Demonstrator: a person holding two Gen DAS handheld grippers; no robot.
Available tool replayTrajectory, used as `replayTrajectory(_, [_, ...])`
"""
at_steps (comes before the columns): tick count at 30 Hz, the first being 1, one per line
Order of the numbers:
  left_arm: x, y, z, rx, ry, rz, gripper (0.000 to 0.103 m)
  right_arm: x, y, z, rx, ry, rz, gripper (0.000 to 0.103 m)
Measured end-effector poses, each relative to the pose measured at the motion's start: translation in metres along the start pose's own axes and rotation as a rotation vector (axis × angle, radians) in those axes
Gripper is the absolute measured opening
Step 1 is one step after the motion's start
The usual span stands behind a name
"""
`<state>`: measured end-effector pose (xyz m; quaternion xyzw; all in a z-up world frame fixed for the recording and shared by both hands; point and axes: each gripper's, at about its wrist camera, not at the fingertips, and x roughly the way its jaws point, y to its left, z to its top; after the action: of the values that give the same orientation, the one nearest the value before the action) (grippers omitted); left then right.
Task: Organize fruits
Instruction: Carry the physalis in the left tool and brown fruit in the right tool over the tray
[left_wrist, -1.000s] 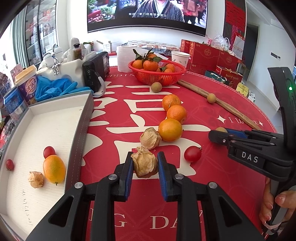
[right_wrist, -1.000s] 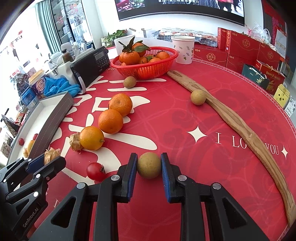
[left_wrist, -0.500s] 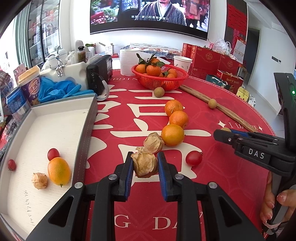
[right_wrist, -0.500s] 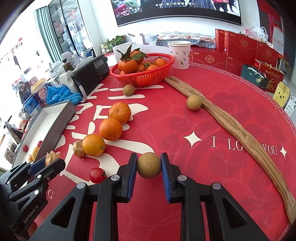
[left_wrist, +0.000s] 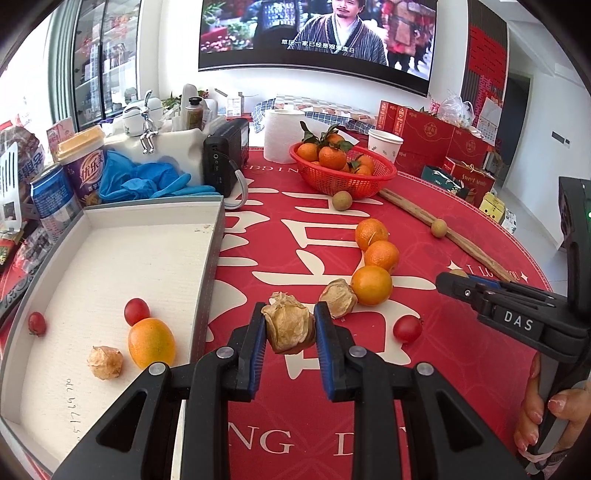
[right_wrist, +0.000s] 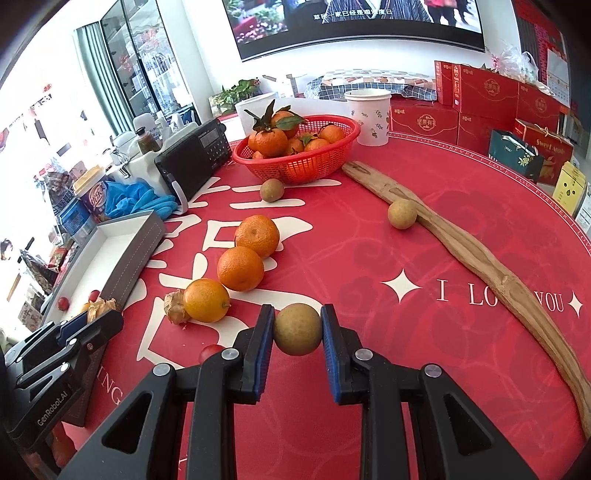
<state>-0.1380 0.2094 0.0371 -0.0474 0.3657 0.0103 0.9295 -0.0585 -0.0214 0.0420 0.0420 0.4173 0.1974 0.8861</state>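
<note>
My left gripper is shut on a dry husked physalis, held above the red tablecloth beside the grey-walled tray. The tray holds two cherry tomatoes, an orange kumquat-like fruit and another physalis. My right gripper is shut on a round brown longan, lifted above the cloth. Three oranges lie in a row, with a physalis and a cherry tomato near them.
A red basket of tangerines stands at the back, with a longan before it. A long wooden stick crosses the right side with a longan against it. A radio, blue gloves, cups and boxes ring the table.
Both grippers have risen with their fruit. The left one has moved toward the tray with the physalis; the right one has lifted the longan off the cloth.
</note>
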Motion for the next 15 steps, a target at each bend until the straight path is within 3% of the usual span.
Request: replayTrajectory(15, [-0.009,0.024,0.005,-0.049,-0.028,0.020,0.028,0.003,0.011,0.004,-0.012,-0.019,0.016,0.027])
